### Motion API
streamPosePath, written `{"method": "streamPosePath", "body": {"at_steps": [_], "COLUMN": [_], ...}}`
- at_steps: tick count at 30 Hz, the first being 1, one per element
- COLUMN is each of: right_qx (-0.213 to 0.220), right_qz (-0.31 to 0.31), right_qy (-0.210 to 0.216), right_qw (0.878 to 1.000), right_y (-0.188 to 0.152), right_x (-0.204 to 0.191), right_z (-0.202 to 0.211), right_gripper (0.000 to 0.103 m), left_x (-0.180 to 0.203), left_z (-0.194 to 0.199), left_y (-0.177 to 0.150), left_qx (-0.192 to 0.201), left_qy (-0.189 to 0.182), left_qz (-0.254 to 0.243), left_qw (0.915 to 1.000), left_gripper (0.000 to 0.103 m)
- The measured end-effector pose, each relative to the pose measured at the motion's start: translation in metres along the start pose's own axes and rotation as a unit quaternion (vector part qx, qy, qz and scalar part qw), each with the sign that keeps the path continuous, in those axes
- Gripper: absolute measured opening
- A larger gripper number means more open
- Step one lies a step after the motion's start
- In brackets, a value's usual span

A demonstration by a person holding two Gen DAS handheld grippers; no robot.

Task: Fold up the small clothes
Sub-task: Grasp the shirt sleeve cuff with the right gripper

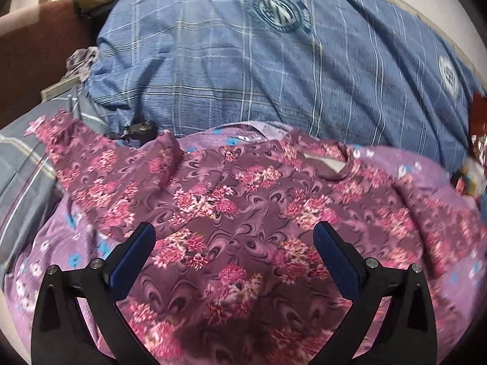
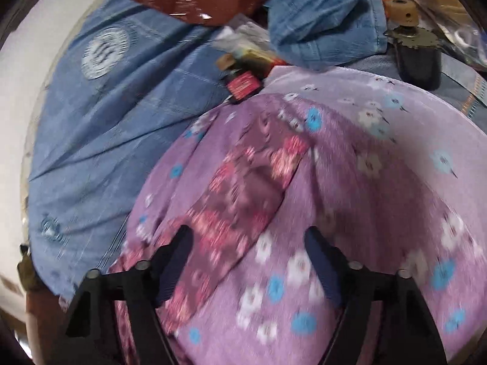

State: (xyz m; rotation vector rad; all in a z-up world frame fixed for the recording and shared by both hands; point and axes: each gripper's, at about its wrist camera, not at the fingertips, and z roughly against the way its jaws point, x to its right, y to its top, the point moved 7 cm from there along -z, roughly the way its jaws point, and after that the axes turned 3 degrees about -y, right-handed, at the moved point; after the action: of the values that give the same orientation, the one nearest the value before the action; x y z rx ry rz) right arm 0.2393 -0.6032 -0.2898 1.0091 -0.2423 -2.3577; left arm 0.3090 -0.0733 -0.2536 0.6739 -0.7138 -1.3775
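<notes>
A maroon garment with pink flower print (image 1: 237,200) lies spread on a lilac sheet with blue and white flowers (image 1: 57,255). Its neck opening (image 1: 331,164) faces the far side and one sleeve (image 1: 70,140) reaches to the left. My left gripper (image 1: 234,231) hovers over the garment's middle, open, nothing between its pads. In the right wrist view a sleeve of the same garment (image 2: 243,188) runs diagonally over the lilac sheet (image 2: 380,188). My right gripper (image 2: 248,237) stands open above that sleeve's lower part; the picture is blurred and no cloth is pinched.
A big blue checked pillow (image 1: 274,70) lies behind the garment. A small dark object (image 1: 140,130) sits at its lower edge. In the right wrist view a small bottle with a red label (image 2: 240,82), a dark bottle (image 2: 417,57), a blue cloth bundle (image 2: 325,18) and clutter crowd the far side.
</notes>
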Motion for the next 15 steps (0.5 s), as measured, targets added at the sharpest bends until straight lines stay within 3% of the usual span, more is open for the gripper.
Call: {"method": "streamPosePath", "body": {"at_steps": [5, 8, 10, 12, 15], "right_qx": [0.004, 0.018, 0.038, 0.038, 0.042], "right_qz": [-0.031, -0.041, -0.044, -0.031, -0.019], "right_qy": [-0.005, -0.014, -0.014, -0.025, -0.039], "right_qw": [1.0, 0.999, 0.998, 0.998, 0.998], "right_y": [0.022, 0.033, 0.041, 0.044, 0.046], "right_x": [0.008, 0.009, 0.007, 0.003, -0.005], "right_z": [-0.033, -0.047, -0.051, -0.058, -0.057], "right_gripper": [0.065, 0.06, 0.048, 0.017, 0.009], "left_x": [-0.002, -0.001, -0.002, -0.003, -0.01], "left_z": [-0.028, -0.032, -0.033, -0.033, -0.032], "left_y": [-0.006, -0.001, 0.002, 0.006, 0.014], "left_qx": [-0.041, -0.037, -0.033, -0.028, -0.02], "left_qy": [-0.005, -0.005, -0.008, -0.007, 0.0], "left_qz": [-0.002, -0.002, -0.005, -0.006, -0.004], "left_qw": [0.9991, 0.9993, 0.9994, 0.9996, 0.9998], "left_gripper": [0.103, 0.103, 0.103, 0.103, 0.103]}}
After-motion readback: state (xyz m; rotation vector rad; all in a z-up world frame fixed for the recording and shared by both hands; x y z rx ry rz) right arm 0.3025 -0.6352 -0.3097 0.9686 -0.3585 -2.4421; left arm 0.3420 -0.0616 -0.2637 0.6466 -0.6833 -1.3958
